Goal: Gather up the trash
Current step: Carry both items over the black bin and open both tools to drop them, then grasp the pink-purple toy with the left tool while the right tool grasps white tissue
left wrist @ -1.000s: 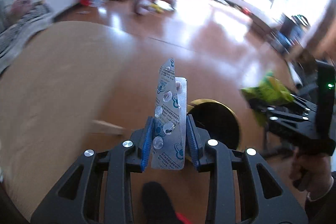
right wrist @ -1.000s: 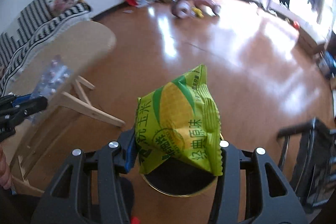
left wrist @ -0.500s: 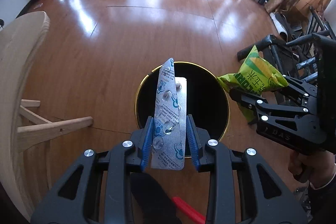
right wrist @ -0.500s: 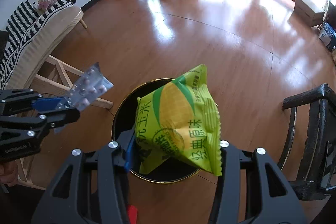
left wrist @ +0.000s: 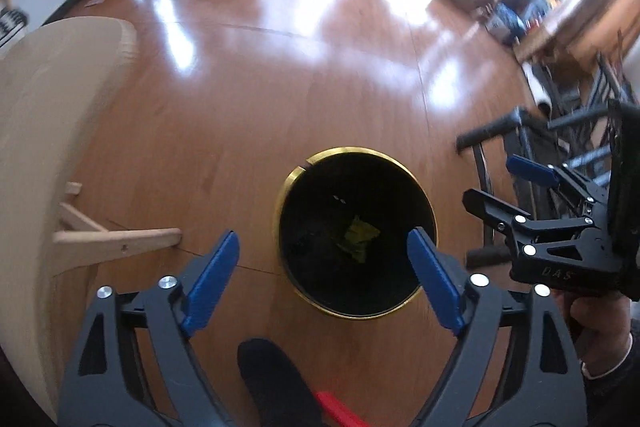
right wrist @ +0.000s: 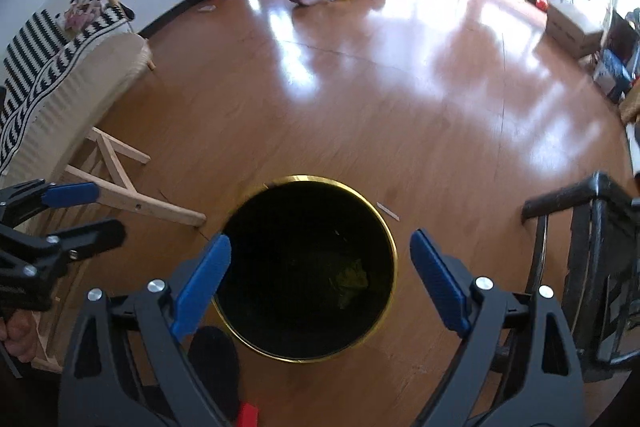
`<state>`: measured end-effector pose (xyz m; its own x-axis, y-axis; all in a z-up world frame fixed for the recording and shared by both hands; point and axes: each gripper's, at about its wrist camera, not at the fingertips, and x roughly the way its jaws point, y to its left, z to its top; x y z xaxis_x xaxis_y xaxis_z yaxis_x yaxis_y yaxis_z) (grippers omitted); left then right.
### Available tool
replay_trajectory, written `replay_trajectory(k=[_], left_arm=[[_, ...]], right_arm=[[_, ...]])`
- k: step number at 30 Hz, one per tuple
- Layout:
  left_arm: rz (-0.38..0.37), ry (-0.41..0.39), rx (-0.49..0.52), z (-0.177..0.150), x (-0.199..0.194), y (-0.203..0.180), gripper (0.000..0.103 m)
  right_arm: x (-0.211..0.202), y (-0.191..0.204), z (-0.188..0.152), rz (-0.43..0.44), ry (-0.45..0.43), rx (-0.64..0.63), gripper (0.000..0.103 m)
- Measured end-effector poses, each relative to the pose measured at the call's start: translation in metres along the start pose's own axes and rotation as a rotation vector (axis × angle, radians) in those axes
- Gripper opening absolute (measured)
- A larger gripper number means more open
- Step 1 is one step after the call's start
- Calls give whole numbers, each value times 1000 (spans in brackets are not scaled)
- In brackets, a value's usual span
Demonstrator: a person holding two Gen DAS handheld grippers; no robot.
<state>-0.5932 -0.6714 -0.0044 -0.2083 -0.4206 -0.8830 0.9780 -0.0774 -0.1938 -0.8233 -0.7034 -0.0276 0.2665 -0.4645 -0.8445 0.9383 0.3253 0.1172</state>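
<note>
We look down on a wooden floor (right wrist: 360,99) where a round black bin (right wrist: 306,187) with a gold rim stands beside a pale table (left wrist: 48,99). In its dark bottom lies a yellow-green snack bag (left wrist: 360,237). Over it our left gripper (left wrist: 322,275) and right gripper (right wrist: 320,275) have just been opening; both jaws now stand wide and empty.

Both grippers (left wrist: 322,279) (right wrist: 320,277) are showing black frames, blue pads (left wrist: 210,285), silver screws; "DAS" lettering is marking the right one (left wrist: 500,187).
</note>
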Motion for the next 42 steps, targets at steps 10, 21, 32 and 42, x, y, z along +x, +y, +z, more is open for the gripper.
replay_trajectory(k=[10, 21, 32, 42], left_arm=[[318, -236, -280, -100, -173, 155, 94], [751, -310, -688, -325, -354, 316, 95], [748, -294, -940, -457, -380, 382, 96], [734, -244, -949, -460, -357, 412, 96]], right_arm=[[-50, 200, 47, 207, -127, -220, 96], [-93, 521, -5, 573, -61, -583, 96], [-82, 651, -58, 658, -4, -664, 96], [-57, 670, -65, 647, 56, -681, 96]])
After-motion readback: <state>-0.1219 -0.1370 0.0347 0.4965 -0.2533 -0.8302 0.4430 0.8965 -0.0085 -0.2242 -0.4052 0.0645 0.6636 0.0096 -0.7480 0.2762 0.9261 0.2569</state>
